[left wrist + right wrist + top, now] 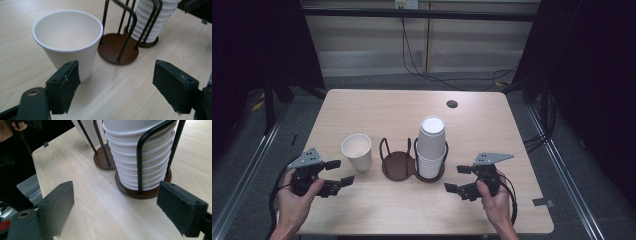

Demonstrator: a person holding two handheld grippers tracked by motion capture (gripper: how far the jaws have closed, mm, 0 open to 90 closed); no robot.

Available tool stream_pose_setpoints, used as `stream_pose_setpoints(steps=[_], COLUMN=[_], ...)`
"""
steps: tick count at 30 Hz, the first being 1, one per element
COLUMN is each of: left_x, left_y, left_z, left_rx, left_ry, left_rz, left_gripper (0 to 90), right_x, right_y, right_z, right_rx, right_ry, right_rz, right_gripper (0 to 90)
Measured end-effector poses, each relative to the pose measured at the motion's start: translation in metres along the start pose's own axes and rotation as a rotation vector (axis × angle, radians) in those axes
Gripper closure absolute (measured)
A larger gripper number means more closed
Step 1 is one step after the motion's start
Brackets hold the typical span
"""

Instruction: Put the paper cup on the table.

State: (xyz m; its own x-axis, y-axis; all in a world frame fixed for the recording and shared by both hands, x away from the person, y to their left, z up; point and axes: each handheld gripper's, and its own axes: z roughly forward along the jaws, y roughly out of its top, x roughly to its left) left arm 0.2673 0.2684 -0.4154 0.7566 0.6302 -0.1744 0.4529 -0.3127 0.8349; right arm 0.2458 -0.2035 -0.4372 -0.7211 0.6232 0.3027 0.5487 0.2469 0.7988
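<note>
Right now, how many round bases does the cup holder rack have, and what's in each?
2. The left base is empty; the right base holds the stack of cups. A single cup stands on the table, left of the rack.

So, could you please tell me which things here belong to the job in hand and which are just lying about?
Part of the job:
- single paper cup, upright, mouth up
- two-ring cup holder, left ring empty
- stack of cups, upside down in the right ring
- left gripper and right gripper, both open

Just lying about:
- round dark grommet in the table
- cables on the floor beyond
</note>
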Motion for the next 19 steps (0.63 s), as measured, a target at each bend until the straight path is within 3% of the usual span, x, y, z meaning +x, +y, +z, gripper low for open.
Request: stream_pose_setpoints(steps=[2,5,8,13,15,19], left_x=[-0.004,-0.014,-0.021,-0.030,-0.035,-0.045], left_y=[-0.002,-0.007,-0.017,-0.022,-0.022,-0.019], left_z=[0.002,0.007,0.020,0.040,0.044,0.053], left_rx=[-0.028,-0.067,-0.066,-0.051,-0.058,-0.040], left_ry=[-0.036,-0.028,-0.051,-0.089,-0.082,-0.068], left_rz=[-0.023,-0.021,-0.025,-0.069,-0.067,-0.014], left_gripper=[21.3,21.3,21.3,21.3,21.3,21.3], right_x=[0.002,0.004,0.005,0.014,0.017,0.023], right_y=[-0.001,-0.001,-0.001,0.004,0.004,0.003], right_z=[0.000,0.000,0.001,0.007,0.009,0.017], right_rx=[-0.003,-0.011,-0.024,-0.048,-0.054,-0.040], right_ry=[-0.003,-0.015,-0.008,-0.016,-0.026,-0.040], right_rz=[-0.002,-0.002,0.005,-0.015,-0.022,-0.001], right_gripper=[14.5,14.5,14.5,14.5,14.5,14.5])
